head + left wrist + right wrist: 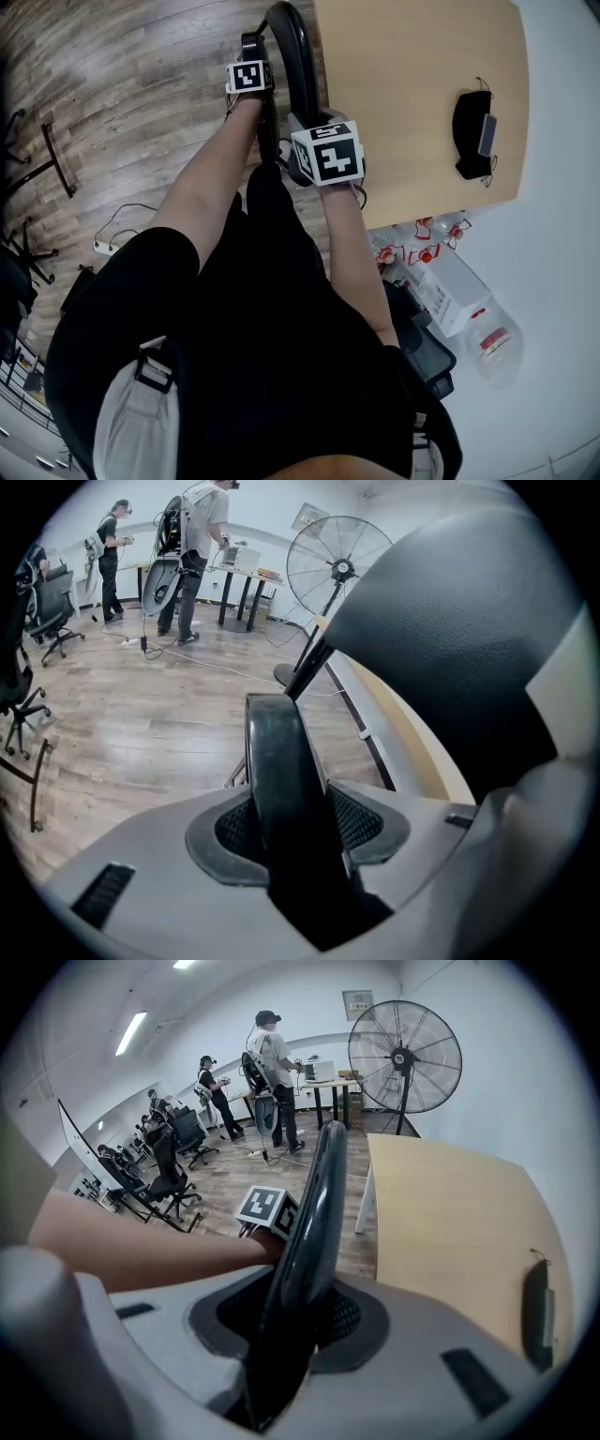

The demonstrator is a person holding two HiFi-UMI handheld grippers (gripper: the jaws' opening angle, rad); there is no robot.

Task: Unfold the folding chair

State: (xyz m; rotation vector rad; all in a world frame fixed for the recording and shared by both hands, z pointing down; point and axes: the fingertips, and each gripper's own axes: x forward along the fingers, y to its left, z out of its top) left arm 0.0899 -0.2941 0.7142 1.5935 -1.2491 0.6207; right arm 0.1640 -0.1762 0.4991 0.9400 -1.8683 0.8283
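- The left gripper is clamped tight on the curved black rim of the folding chair. The rim rises straight up between its pads.
- The right gripper pinches the same rim just beside the left one, on the stretch nearer the person.
- Both grippers point steeply down. The chair stands folded and upright under them on the wood-plank floor.
- The chair's rim sits just beside the edge of the pale wooden surface.
- A tall black pedestal fan stands beyond that surface.
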